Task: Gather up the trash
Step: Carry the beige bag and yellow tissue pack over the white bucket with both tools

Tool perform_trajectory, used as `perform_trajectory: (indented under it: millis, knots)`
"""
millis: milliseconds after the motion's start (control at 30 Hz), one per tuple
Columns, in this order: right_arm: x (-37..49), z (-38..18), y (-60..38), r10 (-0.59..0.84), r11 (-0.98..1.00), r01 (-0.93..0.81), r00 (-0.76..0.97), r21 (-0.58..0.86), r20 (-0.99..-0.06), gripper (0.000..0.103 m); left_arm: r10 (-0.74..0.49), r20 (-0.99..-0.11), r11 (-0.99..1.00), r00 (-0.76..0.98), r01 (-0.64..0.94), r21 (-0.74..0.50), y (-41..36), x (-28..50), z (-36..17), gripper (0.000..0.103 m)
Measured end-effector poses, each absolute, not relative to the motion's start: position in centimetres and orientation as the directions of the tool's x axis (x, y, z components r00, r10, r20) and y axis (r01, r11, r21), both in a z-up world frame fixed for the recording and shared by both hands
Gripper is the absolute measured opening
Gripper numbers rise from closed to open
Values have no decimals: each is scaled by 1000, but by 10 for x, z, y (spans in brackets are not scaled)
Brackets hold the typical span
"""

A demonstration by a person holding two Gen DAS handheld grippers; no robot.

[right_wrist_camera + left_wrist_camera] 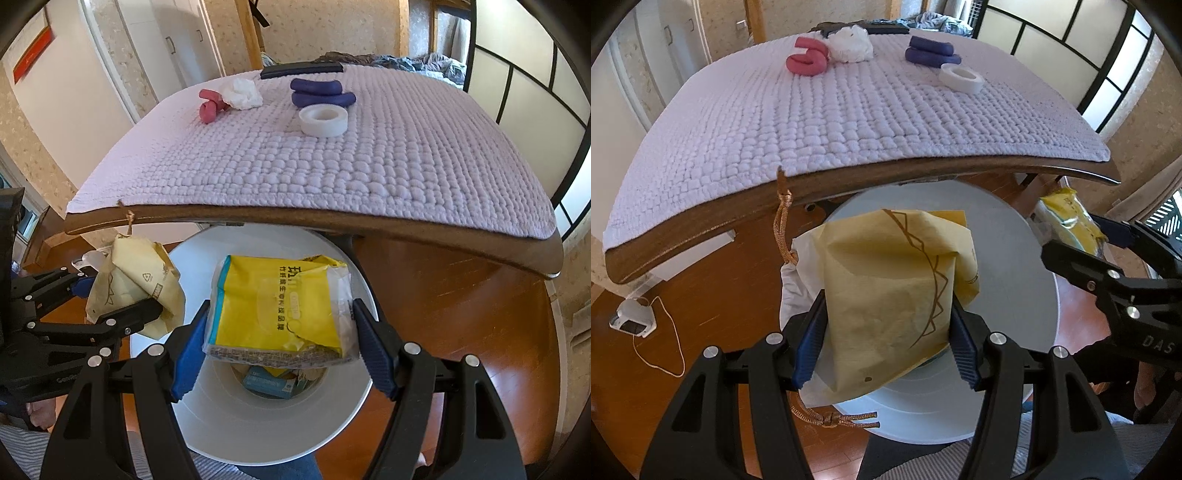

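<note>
My left gripper [888,339] is shut on a tan paper bag [886,295] with a brown zigzag line, held above a white round bin [1015,295]. My right gripper [280,332] is shut on a yellow plastic wrapper [280,306], held over the open mouth of the same bin [258,417]. The bin holds a blue box and other trash at its bottom [273,382]. In the right wrist view the left gripper [110,314] with the paper bag [133,280] shows at the left. In the left wrist view the right gripper [1108,258] with the wrapper [1067,218] shows at the right.
A table with a lilac quilted cover [849,118] stands just beyond the bin. On it lie a crumpled white tissue [849,44], a pink roll [809,59], purple rolls [932,51], a white tape ring [960,76] and a dark remote [301,70]. A white device with a cord [633,321] lies on the wood floor.
</note>
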State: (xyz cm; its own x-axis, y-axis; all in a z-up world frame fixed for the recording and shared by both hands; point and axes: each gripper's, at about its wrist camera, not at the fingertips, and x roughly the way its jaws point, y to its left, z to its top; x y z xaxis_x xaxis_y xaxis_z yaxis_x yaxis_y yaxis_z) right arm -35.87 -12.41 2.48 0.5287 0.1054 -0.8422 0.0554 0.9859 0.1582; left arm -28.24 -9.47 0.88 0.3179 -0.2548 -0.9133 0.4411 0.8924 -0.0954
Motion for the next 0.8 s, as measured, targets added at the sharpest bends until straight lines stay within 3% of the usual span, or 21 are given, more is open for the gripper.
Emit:
perform_trajectory:
  millis: [800]
  knots:
    - [-355, 8, -118, 123, 984, 57, 478, 171, -869, 72, -215, -932, 909, 291, 408, -83, -95, -283, -14, 61]
